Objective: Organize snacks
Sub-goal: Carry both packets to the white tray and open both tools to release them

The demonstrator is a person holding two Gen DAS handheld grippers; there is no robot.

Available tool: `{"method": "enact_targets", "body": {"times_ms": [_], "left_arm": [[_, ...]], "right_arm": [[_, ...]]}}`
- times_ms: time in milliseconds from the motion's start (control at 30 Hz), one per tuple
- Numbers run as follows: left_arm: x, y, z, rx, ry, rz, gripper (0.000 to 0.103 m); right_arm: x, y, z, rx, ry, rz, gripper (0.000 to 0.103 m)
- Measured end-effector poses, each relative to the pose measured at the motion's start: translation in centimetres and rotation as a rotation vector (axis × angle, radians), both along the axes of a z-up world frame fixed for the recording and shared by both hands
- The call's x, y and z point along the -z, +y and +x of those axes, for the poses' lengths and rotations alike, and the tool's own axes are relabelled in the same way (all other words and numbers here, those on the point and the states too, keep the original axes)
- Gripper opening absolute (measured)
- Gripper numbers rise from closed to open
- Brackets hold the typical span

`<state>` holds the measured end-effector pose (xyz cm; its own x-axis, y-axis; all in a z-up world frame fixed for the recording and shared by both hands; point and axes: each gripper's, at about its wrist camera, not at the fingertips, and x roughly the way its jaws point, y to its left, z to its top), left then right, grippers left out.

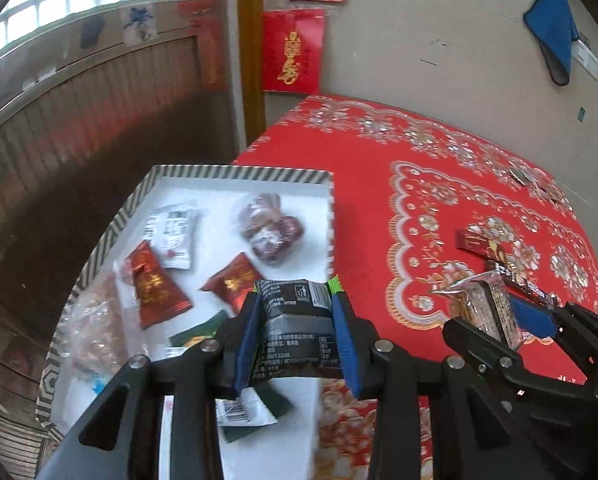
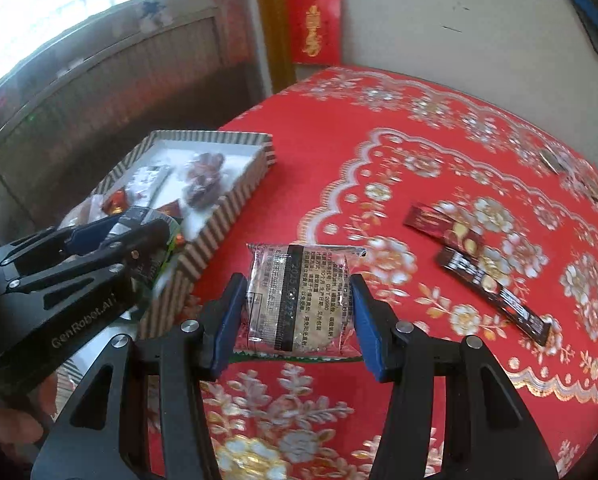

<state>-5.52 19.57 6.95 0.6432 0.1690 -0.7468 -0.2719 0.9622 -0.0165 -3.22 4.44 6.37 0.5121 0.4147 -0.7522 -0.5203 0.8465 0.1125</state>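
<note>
Carrying two snacks at once: my left gripper [image 1: 295, 312] is pinching a dark packet [image 1: 293, 300] between nearly closed jaws, over the near edge of the striped tray [image 1: 235, 171], while my right gripper [image 2: 299, 312] is clamping a clear-wrapped biscuit [image 2: 299, 296] between half-open jaws, above the red-clothed bench [image 2: 419, 128] just beside the tray. Both wrappers are slick and only their side edges are being squeezed, so either may be slipping out or crumpling. The two grippers are working close together and could be colliding over the tray's wall. Farther in, the red sachets [image 1: 155, 288] and wrapped dates [image 1: 271, 228] are crowding the tray floor; farther right, two dark stick packs [image 2: 471, 264] are waiting on the bench.
</note>
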Motion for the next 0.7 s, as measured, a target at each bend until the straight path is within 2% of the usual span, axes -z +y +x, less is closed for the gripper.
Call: {"method": "enact_targets", "body": {"times_ms": [333,700], "left_arm": [[-0.4,4.1,-2.5,-0.071,-0.016,-0.007,0.039],[0.8,7.9,-4.6,-0.141,-0.003,-0.027,0.039]], "right_arm": [[-0.4,4.5,-0.9,-0.085,-0.01,-0.011,0.051],[0.1,9.4,-1.3,-0.164,0.001,-0.035,0.051]]}}
